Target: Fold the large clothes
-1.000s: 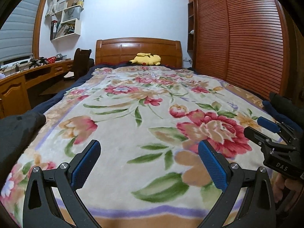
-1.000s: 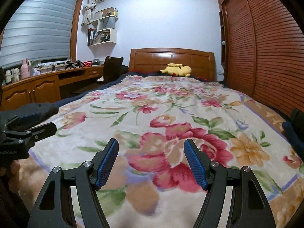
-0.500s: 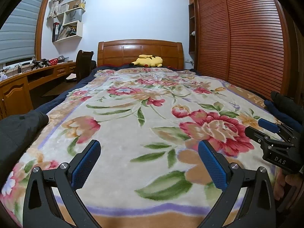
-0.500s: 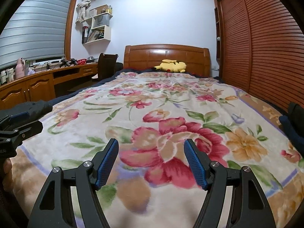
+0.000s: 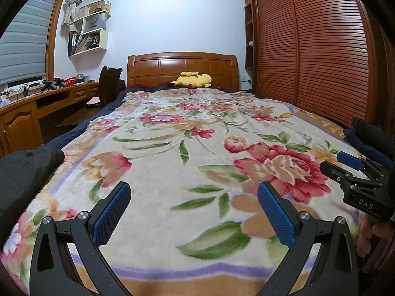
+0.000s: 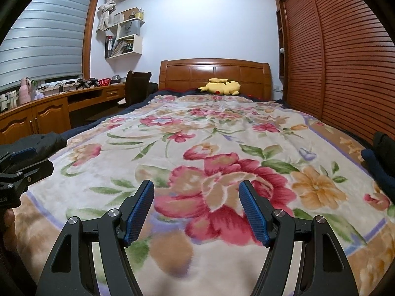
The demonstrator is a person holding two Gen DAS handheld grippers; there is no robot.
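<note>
A dark grey garment lies at the left edge of the bed; it also shows in the right wrist view. A dark navy and black garment lies at the right edge, also seen in the right wrist view. My left gripper is open and empty, above the floral blanket near the foot of the bed. My right gripper is open and empty, above the blanket. Each gripper shows at the side of the other's view: the right one, the left one.
A yellow plush toy lies by the wooden headboard. A wooden desk with a dark chair runs along the left. A slatted wardrobe stands on the right. Wall shelves hang at upper left.
Both grippers have tilted slightly, so the headboard and wall sit a little lower in view. Both stay open and empty over the foot of the bed.
</note>
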